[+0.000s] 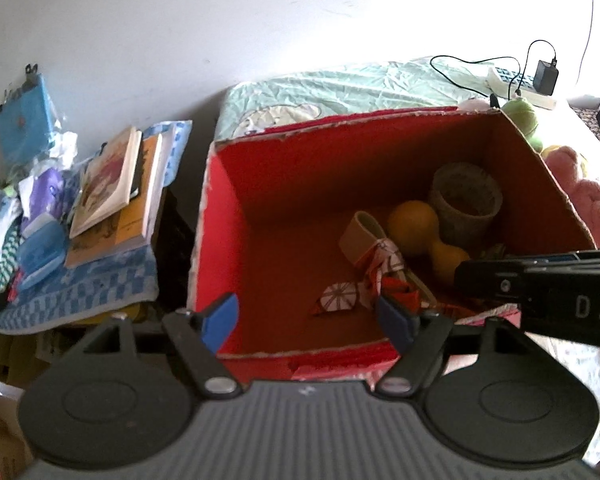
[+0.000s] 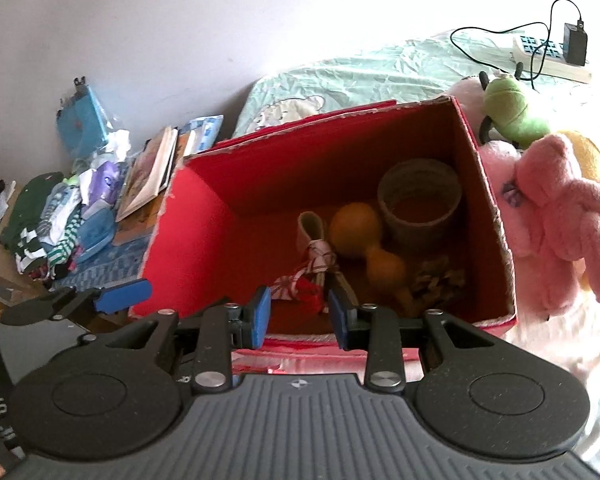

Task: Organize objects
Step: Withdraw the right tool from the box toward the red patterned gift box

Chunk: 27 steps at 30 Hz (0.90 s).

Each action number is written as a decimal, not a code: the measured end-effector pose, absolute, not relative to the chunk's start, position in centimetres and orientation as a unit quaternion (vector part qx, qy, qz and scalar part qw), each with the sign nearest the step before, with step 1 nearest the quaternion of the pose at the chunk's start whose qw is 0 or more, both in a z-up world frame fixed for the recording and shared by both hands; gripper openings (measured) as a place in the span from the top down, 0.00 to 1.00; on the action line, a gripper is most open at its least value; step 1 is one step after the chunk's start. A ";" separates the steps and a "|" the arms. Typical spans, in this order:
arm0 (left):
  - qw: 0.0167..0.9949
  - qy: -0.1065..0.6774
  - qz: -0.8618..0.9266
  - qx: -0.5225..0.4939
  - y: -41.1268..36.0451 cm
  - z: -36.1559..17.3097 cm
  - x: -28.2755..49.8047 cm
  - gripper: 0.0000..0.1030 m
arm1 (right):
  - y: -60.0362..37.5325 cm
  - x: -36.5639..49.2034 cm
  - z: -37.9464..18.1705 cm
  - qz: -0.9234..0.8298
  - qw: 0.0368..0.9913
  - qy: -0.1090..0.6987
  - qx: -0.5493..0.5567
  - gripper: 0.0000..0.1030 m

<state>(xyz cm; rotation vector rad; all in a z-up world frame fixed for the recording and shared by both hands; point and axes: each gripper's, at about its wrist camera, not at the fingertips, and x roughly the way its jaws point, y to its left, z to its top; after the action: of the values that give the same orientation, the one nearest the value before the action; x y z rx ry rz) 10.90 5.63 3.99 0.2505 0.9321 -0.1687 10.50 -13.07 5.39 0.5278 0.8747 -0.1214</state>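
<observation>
An open red cardboard box stands on the bed. Inside lie a grey cup, an orange dumbbell and a beige strap tied with red-and-white patterned cloth. My left gripper hangs open over the box's near wall, nothing between its blue pads. My right gripper is open too, just above the near edge, with the cloth bundle beyond its tips. A pink plush toy and a green plush toy lie right of the box.
Left of the box, books, a blue plastic case and crumpled clothes pile on a blue checked towel. A power strip with a black charger lies on the green sheet behind.
</observation>
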 end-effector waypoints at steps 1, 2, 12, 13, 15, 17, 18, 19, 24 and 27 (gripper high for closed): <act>0.883 0.448 -0.078 0.120 5.7 4.0 10.7 0.24 | -12.9 10.3 5.4 -0.055 0.871 0.417 0.253 0.67; 0.883 0.448 -0.076 0.120 5.8 4.0 10.6 0.24 | -12.8 10.2 5.5 -0.052 0.872 0.416 0.253 0.67; 0.887 0.439 -0.061 0.126 5.9 4.7 9.0 0.22 | -11.9 8.7 6.0 -0.037 0.878 0.405 0.255 0.67; 0.887 0.440 -0.061 0.125 5.9 4.7 8.8 0.22 | -11.8 8.5 6.1 -0.037 0.879 0.403 0.252 0.67; 0.886 0.441 -0.059 0.127 5.9 4.6 8.5 0.22 | -11.6 8.1 6.3 -0.038 0.882 0.399 0.247 0.67; 0.885 0.443 -0.058 0.127 6.0 4.5 8.2 0.22 | -11.4 7.8 6.4 -0.038 0.883 0.398 0.245 0.67; 0.885 0.445 -0.057 0.127 5.9 4.5 8.1 0.22 | -11.4 7.6 6.3 -0.038 0.883 0.398 0.245 0.67; 0.884 0.446 -0.057 0.127 6.0 4.4 7.9 0.22 | -11.3 7.5 6.2 -0.038 0.883 0.399 0.246 0.67; 0.877 0.459 -0.052 0.132 5.9 3.2 7.4 0.21 | -11.1 7.0 5.3 -0.041 0.878 0.410 0.242 0.67; 0.870 0.472 -0.048 0.133 5.7 2.3 7.0 0.21 | -11.0 6.8 4.4 -0.043 0.871 0.422 0.246 0.67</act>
<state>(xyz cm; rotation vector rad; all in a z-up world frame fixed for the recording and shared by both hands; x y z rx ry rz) 7.01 5.74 2.33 0.2792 0.9882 -0.0998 6.84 -11.00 4.36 0.5145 0.8829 -0.0899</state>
